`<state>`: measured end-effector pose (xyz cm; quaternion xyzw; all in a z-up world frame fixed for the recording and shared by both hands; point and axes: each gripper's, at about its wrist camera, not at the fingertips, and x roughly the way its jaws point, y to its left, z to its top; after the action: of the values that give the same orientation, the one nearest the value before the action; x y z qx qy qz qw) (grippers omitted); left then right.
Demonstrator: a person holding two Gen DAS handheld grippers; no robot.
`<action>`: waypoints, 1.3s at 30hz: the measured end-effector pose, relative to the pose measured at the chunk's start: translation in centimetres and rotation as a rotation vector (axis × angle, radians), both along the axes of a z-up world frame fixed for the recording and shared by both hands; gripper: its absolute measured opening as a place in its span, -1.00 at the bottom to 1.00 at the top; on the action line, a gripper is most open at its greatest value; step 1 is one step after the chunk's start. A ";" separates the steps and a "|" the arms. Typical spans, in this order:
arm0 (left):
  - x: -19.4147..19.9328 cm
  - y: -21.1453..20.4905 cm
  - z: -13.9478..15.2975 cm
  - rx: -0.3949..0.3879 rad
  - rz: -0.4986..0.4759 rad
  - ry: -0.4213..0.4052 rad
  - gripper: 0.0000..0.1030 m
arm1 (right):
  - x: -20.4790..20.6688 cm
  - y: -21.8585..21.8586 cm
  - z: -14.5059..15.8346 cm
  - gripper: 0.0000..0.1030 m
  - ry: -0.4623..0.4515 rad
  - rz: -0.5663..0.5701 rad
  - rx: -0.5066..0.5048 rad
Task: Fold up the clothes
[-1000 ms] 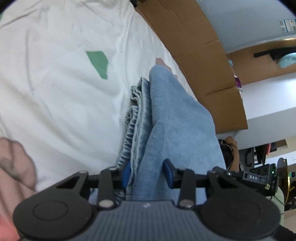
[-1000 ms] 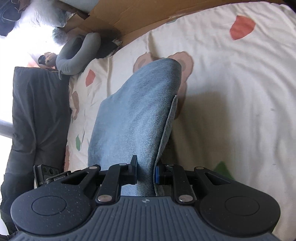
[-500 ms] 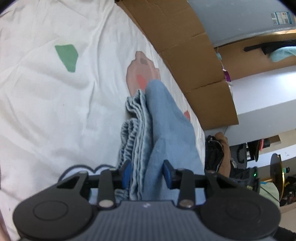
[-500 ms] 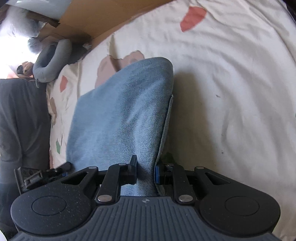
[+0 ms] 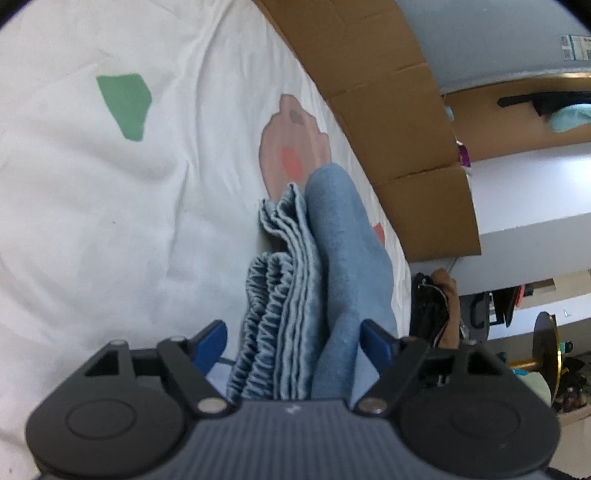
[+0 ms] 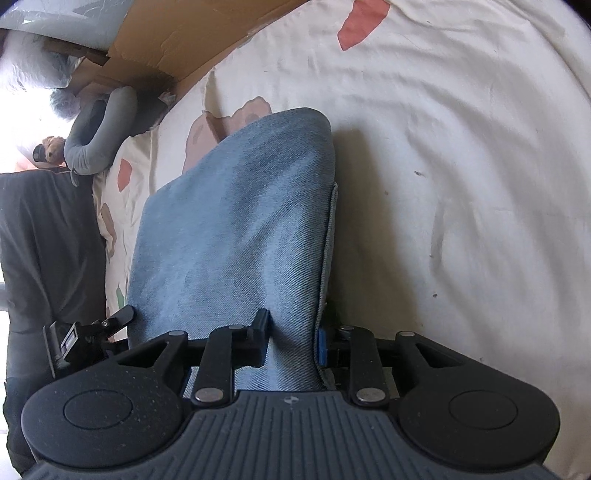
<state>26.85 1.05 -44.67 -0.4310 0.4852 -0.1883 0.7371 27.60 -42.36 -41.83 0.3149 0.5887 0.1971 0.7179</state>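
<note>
A folded blue denim garment (image 5: pixel 343 251) lies on the white patterned bed sheet (image 5: pixel 110 203), its gathered waistband and stacked edges facing left in the left wrist view. My left gripper (image 5: pixel 295 339) straddles its near end. Its jaws are opening and stand wide, and the left blue pad (image 5: pixel 212 341) is clear of the cloth. In the right wrist view the garment (image 6: pixel 240 221) stretches away as a smooth fold. My right gripper (image 6: pixel 293 338) has a ridge of that denim filling the narrow gap between its pads. Its jaws are opening slightly.
Brown cardboard (image 5: pixel 388 92) lines the far edge of the bed and shows in the right wrist view too as cardboard (image 6: pixel 177 33). A grey neck pillow (image 6: pixel 99 136) and a dark cloth (image 6: pixel 44 240) lie at the left. Bare sheet (image 6: pixel 461 147) stretches to the right.
The left jaws have spread wide apart off the denim. The right jaws have widened a little with cloth still between them. Both grippers have sunk toward the bed with the garment.
</note>
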 end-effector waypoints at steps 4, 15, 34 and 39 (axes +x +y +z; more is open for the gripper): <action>0.6 -0.5 -0.9 -0.056 -0.026 0.029 0.57 | -0.1 -0.2 -0.3 -0.46 0.003 -0.014 0.019; 3.0 -1.6 -2.1 -0.056 -0.121 0.059 0.48 | 0.3 -0.4 -1.5 -0.36 -0.009 -0.042 0.063; 4.5 -2.1 -3.1 -0.100 -0.211 0.118 0.27 | 1.5 -0.7 -2.8 -0.28 -0.009 -0.088 0.145; 4.9 -3.1 -3.3 -0.110 -0.247 0.105 0.28 | 2.1 -0.4 -4.1 -0.13 -0.005 -0.097 0.190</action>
<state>31.76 -2.05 -47.97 -0.4168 0.5616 -0.2810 0.6572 29.70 -42.78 -45.91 0.4092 0.5498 0.2179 0.6948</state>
